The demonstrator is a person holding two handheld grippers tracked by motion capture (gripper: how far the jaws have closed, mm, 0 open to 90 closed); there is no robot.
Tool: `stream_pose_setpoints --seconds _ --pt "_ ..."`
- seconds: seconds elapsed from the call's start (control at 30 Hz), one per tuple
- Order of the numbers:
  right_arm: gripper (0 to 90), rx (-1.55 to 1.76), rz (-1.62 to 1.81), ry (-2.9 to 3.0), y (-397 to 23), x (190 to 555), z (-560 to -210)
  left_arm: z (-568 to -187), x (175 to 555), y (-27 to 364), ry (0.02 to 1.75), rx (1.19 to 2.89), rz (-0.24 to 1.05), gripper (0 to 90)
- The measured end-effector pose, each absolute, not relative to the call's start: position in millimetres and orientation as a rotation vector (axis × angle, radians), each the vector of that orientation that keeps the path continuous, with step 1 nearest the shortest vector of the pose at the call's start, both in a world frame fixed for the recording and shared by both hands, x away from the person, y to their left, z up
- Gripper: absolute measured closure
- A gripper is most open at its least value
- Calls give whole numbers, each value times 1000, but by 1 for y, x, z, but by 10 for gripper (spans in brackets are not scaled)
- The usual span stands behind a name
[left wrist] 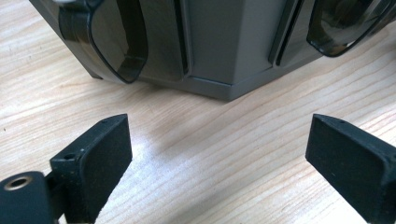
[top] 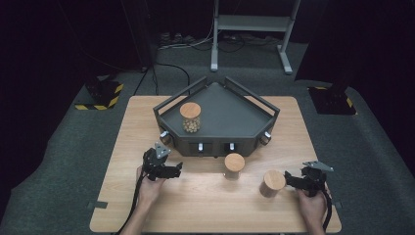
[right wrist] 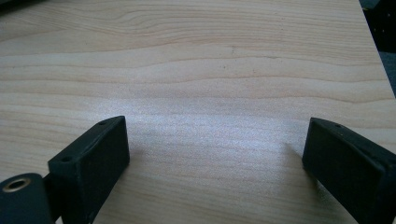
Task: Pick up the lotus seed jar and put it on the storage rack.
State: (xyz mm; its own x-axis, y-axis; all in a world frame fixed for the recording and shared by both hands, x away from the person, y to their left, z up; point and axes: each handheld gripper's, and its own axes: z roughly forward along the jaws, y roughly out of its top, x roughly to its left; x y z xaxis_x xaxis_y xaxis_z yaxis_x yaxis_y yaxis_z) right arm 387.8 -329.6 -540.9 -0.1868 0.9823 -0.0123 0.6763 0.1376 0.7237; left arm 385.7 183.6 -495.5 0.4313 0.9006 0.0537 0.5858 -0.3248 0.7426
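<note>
A dark five-sided tray (top: 230, 117) stands at the table's far middle. Inside it, at the left, is a glass jar (top: 190, 116) with a wooden lid and round pale pieces inside. Two more wooden-lidded jars stand on the table: one (top: 234, 165) just in front of the tray, one (top: 272, 182) to its right. My left gripper (top: 169, 169) rests open near the tray's front left, facing the tray wall (left wrist: 219, 46), nothing between its fingers (left wrist: 100, 154). My right gripper (top: 298, 180) is open beside the right jar, over bare wood, its pads (right wrist: 100, 151) apart.
The wooden table (top: 205, 196) has free room along its front and left. On the carpet behind are a metal stand (top: 249, 29), cables, and two yellow-and-black striped bases (top: 100, 95) (top: 333, 100). The table's right edge lies close to my right hand.
</note>
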Motion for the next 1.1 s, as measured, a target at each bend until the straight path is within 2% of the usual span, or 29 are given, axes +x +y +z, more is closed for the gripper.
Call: stream_pose_setpoints --seconds 1.1 --pt "70 1588 813 1925 -329 388 -541 -541 392 173 1310 2049 581 59"
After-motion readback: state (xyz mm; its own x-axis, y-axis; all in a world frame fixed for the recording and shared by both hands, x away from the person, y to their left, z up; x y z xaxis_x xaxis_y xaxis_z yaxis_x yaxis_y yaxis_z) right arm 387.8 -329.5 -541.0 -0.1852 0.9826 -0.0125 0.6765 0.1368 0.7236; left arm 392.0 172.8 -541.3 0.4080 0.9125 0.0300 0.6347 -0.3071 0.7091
